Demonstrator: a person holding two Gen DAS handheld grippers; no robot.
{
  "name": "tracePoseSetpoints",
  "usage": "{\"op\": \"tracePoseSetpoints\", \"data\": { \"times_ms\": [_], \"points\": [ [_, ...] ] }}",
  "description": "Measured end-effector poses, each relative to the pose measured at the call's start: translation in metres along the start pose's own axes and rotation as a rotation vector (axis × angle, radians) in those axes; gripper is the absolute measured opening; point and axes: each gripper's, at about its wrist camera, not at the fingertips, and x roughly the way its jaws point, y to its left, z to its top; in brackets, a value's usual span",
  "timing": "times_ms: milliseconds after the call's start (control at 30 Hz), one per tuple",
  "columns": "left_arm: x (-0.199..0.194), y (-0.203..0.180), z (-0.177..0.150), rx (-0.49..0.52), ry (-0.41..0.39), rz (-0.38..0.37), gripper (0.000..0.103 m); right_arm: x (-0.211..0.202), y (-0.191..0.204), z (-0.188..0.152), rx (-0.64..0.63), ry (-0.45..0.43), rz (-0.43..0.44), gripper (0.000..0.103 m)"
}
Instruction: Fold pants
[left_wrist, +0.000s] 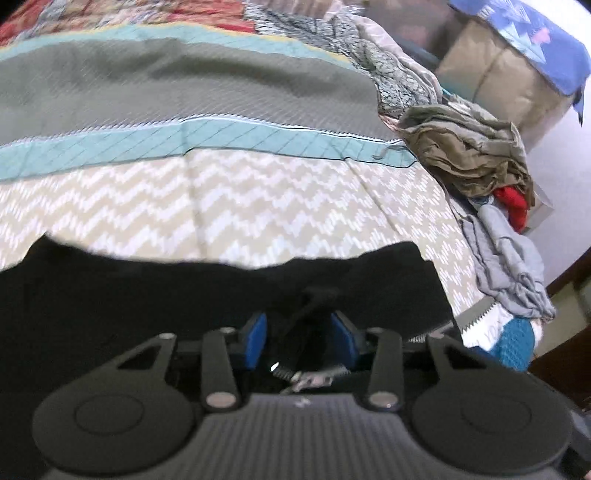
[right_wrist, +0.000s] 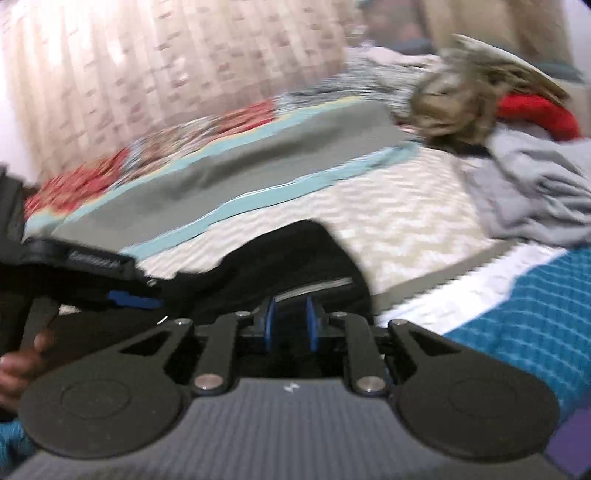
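While both grippers are held low over the bed (left_wrist: 229, 206), the black pants (left_wrist: 147, 291) are seen bunched directly under and ahead of them, close to the near edge of the bedspread. The left gripper (left_wrist: 299, 339) is shown with its blue pads partly parted, dark fabric and a drawstring lying between them; whether that fabric is actually pinched cannot be told. The right gripper (right_wrist: 290, 325) is shown with its pads drawn narrow and black cloth filling the gap, so a hold on the pants is judged likely. In the right wrist view the left gripper is seen just to the left, so the two are set side by side along one edge of the garment. The long axis of the pants appears to run across the bed, parallel to its near edge. A pile of other clothes (left_wrist: 476, 158) is heaped at the right edge, apart from the pants. The coming fold is judged to depend on that held edge being carried away from the near edge.
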Motion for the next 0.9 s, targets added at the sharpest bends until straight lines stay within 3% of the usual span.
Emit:
{"op": "tracePoseSetpoints", "data": {
  "times_ms": [100,167,200,267,400,500,667,800,900],
  "points": [
    [0.025,-0.007,0.004,0.033,0.028,0.095,0.042,0.0,-0.024,-0.007,0.094,0.012,-0.042,0.02],
    [0.042,0.004,0.003,-0.004,0.067,0.108,0.046,0.015,-0.03,-0.016,0.117,0.101,-0.027,0.012],
    [0.044,0.005,0.003,-0.006,0.059,0.108,0.046,0.019,-0.029,-0.024,0.091,0.128,-0.034,0.011],
    [0.044,0.001,0.001,0.021,0.048,0.127,0.047,0.019,-0.016,-0.032,0.005,0.095,-0.051,0.011],
    [0.034,-0.004,-0.005,0.064,0.015,0.128,0.051,0.023,-0.003,-0.031,-0.039,0.094,-0.073,0.011],
    [0.005,0.001,-0.006,0.049,-0.001,0.122,0.06,0.013,-0.013,-0.024,0.001,0.079,-0.063,0.014],
    [-0.083,0.068,-0.034,-0.085,-0.102,0.097,0.067,-0.025,-0.013,-0.02,0.064,-0.007,0.009,0.014],
    [-0.142,0.144,-0.078,-0.238,-0.125,0.209,0.068,-0.025,0.03,-0.027,-0.005,0.043,0.125,0.014],
    [-0.179,0.198,-0.109,-0.375,-0.14,0.297,0.068,-0.015,0.068,-0.033,-0.087,0.083,0.153,0.014]
  ]
}}
